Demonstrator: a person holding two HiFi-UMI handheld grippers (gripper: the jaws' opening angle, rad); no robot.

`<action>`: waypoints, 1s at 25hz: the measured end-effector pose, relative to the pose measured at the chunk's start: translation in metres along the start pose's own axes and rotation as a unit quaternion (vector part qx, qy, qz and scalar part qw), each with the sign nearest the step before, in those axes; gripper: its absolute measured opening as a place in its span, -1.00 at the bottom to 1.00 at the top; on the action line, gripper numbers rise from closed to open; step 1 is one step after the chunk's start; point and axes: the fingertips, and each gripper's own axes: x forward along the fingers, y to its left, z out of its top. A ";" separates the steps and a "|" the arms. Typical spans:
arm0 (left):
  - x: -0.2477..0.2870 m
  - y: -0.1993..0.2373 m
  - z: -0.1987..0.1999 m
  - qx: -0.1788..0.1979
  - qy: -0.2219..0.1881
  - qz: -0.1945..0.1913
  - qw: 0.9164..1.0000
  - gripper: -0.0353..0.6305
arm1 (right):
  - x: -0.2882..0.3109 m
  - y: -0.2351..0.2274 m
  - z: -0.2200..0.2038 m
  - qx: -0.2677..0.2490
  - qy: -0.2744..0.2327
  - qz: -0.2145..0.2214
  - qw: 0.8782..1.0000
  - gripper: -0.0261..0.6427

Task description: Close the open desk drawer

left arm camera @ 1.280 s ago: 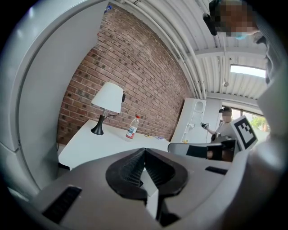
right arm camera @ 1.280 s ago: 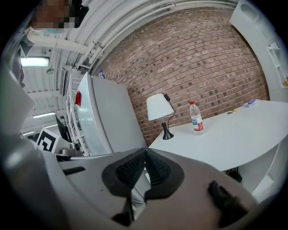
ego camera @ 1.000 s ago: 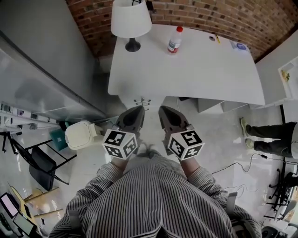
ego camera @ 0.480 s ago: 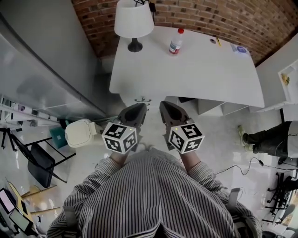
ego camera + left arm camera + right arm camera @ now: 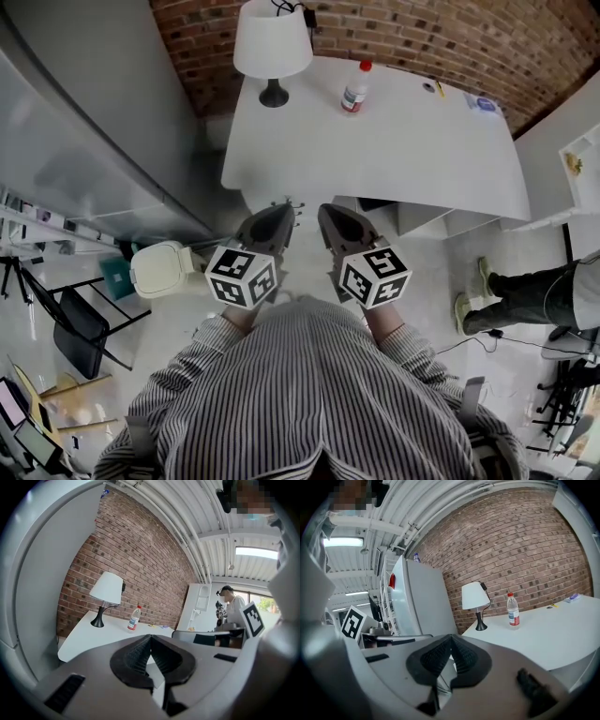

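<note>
A white desk (image 5: 394, 141) stands against the brick wall. Under its near edge, small dark handles (image 5: 286, 203) show on a white drawer front. Further right, white box-like parts (image 5: 422, 217) jut out below the desk edge; whether that is the open drawer I cannot tell. My left gripper (image 5: 284, 212) and right gripper (image 5: 327, 212) hang side by side just short of the desk's near edge, both shut and empty. In the left gripper view the left gripper (image 5: 150, 637) points at the desk (image 5: 93, 637). The right gripper (image 5: 450, 637) likewise faces the desk (image 5: 553, 634).
A white lamp (image 5: 272, 42) and a plastic bottle (image 5: 353, 86) stand at the desk's back. A grey cabinet (image 5: 84, 141) runs along the left, with a white bin (image 5: 161, 269) and a black chair (image 5: 80, 328) below it. A person's legs (image 5: 525, 295) and floor cables (image 5: 506, 342) are at the right.
Both grippers have edged slightly towards the desk and stay shut. The person at the right has stepped to the left.
</note>
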 end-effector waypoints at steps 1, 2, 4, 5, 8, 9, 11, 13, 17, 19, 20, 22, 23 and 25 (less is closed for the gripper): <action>0.000 0.001 0.001 -0.002 -0.002 0.000 1.000 -0.86 | 0.000 0.001 0.001 -0.002 -0.001 0.001 1.000 -0.88; 0.000 0.001 0.001 -0.002 -0.002 0.000 1.000 -0.86 | 0.000 0.002 0.002 -0.005 -0.001 0.001 1.000 -0.88; 0.002 0.000 0.001 -0.002 0.000 -0.001 1.000 -0.86 | 0.000 0.002 0.004 -0.009 0.000 0.001 1.000 -0.88; 0.003 -0.001 0.000 -0.001 0.001 -0.002 1.000 -0.86 | -0.001 0.002 0.005 -0.011 0.000 0.001 1.000 -0.88; 0.005 -0.004 -0.003 0.003 0.005 -0.006 1.000 -0.86 | -0.002 0.001 0.003 -0.012 0.001 0.001 1.000 -0.88; 0.006 -0.004 -0.003 0.004 0.006 -0.006 1.000 -0.86 | -0.003 0.001 0.002 -0.012 0.001 0.000 1.000 -0.88; 0.007 -0.004 -0.004 0.004 0.007 -0.008 1.000 -0.86 | -0.002 -0.001 0.002 -0.011 0.001 -0.001 1.000 -0.88; 0.008 -0.005 -0.006 0.004 0.010 -0.008 1.000 -0.86 | -0.003 -0.002 0.001 -0.010 0.004 -0.003 1.000 -0.88; 0.008 -0.008 -0.006 0.006 0.014 -0.008 1.000 -0.86 | -0.005 -0.003 0.002 -0.011 0.007 -0.005 1.000 -0.88; 0.009 -0.009 -0.004 0.010 0.013 -0.008 1.000 -0.86 | -0.005 -0.003 0.004 -0.014 0.006 -0.005 1.000 -0.88; 0.009 -0.010 -0.004 0.013 0.014 -0.008 1.000 -0.86 | -0.006 -0.003 0.004 -0.015 0.005 -0.005 1.000 -0.88; 0.010 -0.010 -0.005 0.015 0.016 -0.007 1.000 -0.86 | -0.006 -0.003 0.004 -0.013 0.005 -0.005 1.000 -0.88; 0.010 -0.009 -0.005 0.015 0.017 -0.006 1.000 -0.86 | -0.007 -0.004 0.003 -0.012 0.006 -0.005 1.000 -0.88; 0.010 -0.009 -0.005 0.017 0.018 -0.005 1.000 -0.86 | -0.007 -0.005 0.002 -0.011 0.007 -0.006 1.000 -0.88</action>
